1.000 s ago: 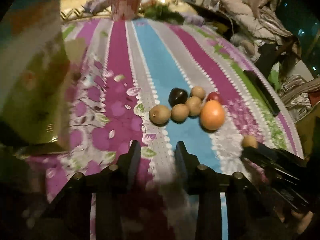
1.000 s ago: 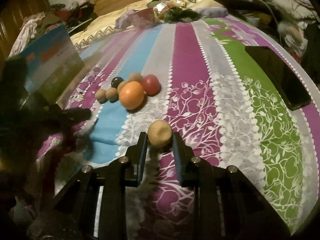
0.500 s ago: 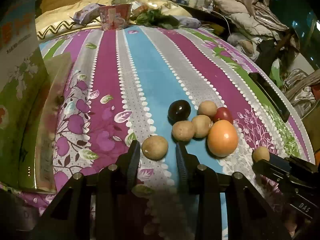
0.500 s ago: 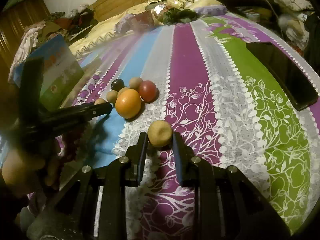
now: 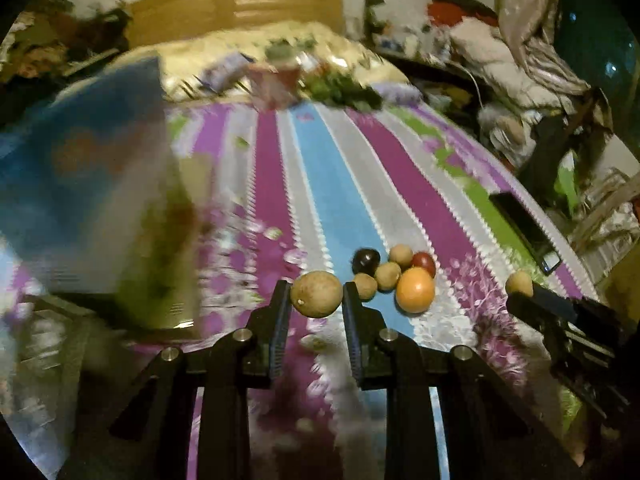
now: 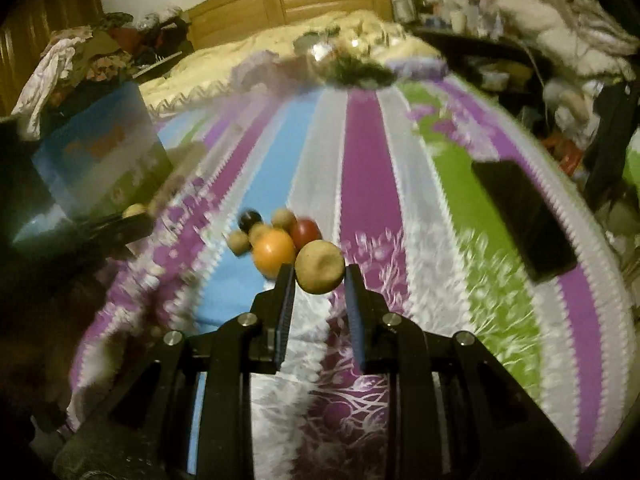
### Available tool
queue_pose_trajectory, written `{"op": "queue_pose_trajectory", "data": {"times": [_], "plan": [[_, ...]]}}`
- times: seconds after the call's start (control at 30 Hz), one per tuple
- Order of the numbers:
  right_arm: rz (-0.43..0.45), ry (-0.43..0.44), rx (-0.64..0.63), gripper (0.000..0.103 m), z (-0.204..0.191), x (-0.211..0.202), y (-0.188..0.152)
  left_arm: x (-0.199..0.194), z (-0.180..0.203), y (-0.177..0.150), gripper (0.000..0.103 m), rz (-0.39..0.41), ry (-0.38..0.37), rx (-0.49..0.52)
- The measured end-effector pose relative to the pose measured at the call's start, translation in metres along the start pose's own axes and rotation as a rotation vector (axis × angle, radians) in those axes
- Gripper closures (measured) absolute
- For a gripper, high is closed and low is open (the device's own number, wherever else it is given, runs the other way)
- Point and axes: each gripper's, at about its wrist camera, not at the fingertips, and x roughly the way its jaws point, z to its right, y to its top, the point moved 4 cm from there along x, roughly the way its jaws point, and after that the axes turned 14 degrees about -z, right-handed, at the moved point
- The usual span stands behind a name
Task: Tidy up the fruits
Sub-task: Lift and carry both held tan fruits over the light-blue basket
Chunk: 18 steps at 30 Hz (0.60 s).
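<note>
Now my left gripper [image 5: 316, 294], jaws just closed, pinches a round brown fruit [image 5: 316, 293] above the striped bedspread [image 5: 340, 184], my right gripper [image 6: 319, 276] clamps another tan fruit [image 6: 319, 266], and the blue box's [image 6: 100, 152] lettering is too blurred to read.

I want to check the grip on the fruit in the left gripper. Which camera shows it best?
The left wrist view: the tan fruit sits large and fairly sharp between the left gripper fingers, pinched on both sides. In the right wrist view it is only a small blurred tan spot at the far left.
</note>
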Motion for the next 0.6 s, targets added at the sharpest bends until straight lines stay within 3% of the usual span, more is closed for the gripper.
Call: {"op": "queue_pose_trajectory", "data": {"times": [0.27, 0.6], "plan": [[0.066, -0.004, -0.069, 0.077, -0.042, -0.053, 0.021, -0.088, -0.041, -0.010, 0.077, 0.080, 0.043, -0.099], [0.118, 0.021, -0.162, 0.077, -0.100, -0.087, 0.037, -0.162, -0.093, -0.030, 0.077, 0.162, 0.067, -0.195]]}}
